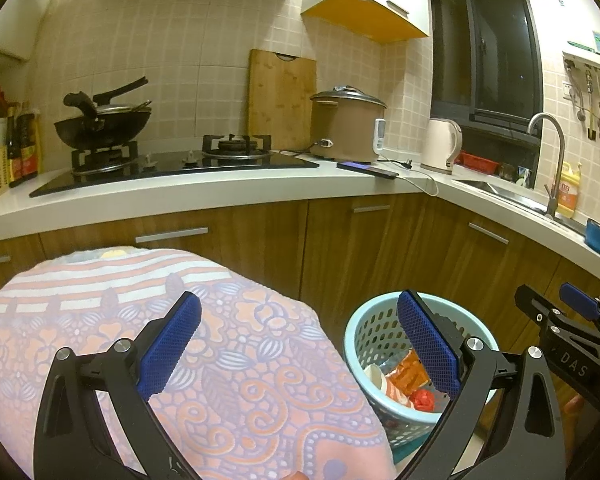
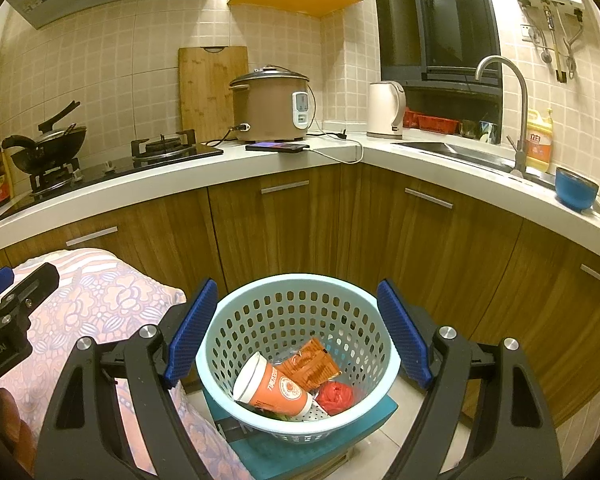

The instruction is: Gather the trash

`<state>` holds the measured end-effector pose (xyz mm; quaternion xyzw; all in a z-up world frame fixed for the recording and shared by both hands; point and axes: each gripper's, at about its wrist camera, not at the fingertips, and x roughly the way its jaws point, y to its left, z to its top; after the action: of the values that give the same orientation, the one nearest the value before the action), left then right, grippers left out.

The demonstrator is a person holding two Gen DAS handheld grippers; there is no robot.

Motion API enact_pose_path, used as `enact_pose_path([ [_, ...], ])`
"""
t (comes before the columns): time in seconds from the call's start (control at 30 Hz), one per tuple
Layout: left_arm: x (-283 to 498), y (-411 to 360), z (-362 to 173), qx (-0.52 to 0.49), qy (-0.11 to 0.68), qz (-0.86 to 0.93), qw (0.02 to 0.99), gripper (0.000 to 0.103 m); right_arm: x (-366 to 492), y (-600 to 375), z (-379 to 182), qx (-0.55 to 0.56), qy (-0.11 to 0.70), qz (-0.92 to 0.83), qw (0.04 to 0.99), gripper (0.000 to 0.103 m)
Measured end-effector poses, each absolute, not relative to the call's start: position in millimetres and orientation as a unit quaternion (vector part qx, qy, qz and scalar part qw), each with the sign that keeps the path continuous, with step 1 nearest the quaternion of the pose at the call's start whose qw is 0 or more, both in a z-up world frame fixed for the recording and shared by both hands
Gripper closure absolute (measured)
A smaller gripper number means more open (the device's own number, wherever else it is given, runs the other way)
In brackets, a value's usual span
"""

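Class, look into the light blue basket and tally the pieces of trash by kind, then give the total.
In the basket:
Paper cup: 1
Orange sachet: 1
Red crumpled wad: 1
Total clearly visible: 3. Something clear lies beneath them, too hidden to count.

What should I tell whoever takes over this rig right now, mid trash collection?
Left claw: open, empty, over the pink floral cloth.
Right claw: open, empty, over the light-blue perforated plastic basket.
In the basket: an orange-and-white paper cup, an orange snack wrapper, a crumpled red wad.
Done: those three are binned.
Left: no loose trash shows on the cloth; check beyond view.
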<state>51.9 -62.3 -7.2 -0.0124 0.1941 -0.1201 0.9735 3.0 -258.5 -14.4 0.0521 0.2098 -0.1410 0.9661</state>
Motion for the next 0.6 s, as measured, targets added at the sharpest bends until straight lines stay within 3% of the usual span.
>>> enact_pose_path([
  [0.6, 48.7, -70.9, -8.0, 0.009, 0.191, -0.124, 0.974, 0.008, 2.0, -259.3, -17.1, 0.055, 0.212, -0.141, 0.965, 0.025],
])
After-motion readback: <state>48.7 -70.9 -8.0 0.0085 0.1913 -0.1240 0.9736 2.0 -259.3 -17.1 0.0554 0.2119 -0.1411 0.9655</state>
